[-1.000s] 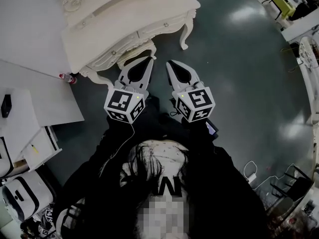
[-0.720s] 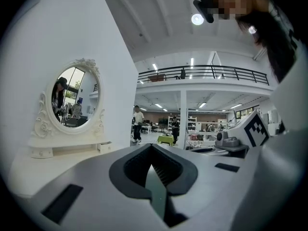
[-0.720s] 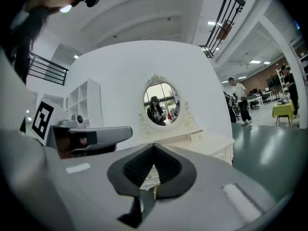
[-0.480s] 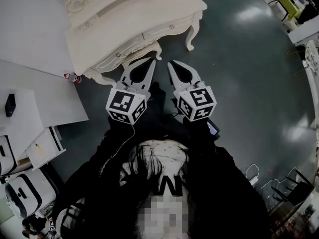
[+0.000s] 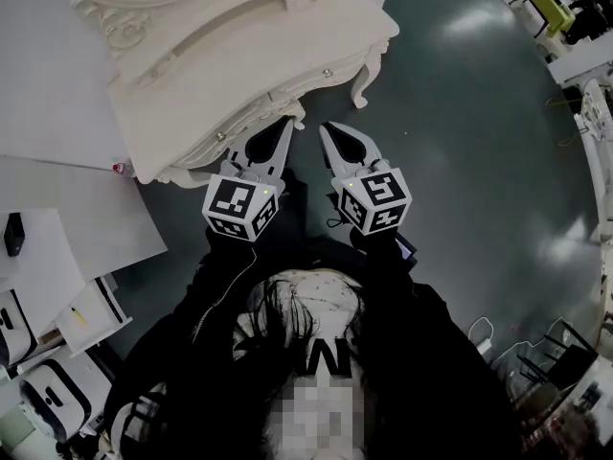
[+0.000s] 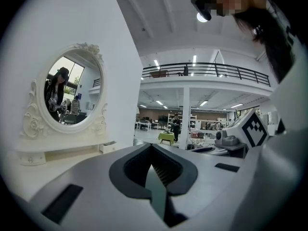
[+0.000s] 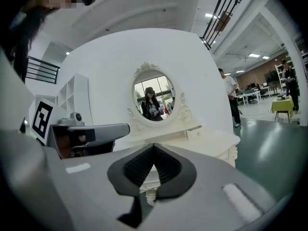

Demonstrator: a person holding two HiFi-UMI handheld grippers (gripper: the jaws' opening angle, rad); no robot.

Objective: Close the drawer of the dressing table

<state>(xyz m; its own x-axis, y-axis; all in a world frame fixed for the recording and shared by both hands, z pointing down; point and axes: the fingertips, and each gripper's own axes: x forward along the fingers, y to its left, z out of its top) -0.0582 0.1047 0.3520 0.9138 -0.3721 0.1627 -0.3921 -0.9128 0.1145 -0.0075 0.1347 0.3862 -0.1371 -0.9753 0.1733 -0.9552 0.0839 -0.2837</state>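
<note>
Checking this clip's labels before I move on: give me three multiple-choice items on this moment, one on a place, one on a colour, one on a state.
1. Where does the dressing table stand relative to the grippers?
A) just ahead of their tips
B) behind the person
C) far off to the right

2. What colour is the dressing table?
A) black
B) cream-white
C) red

3. How do the jaws stand?
A) both pairs wide apart
B) one pair on a drawer knob
C) both pairs together, nothing between

Answers:
1. A: in the head view the left gripper and right gripper point at its front.
2. B: it is pale in every view.
3. C: each gripper view shows the tips meeting with nothing held.
</note>
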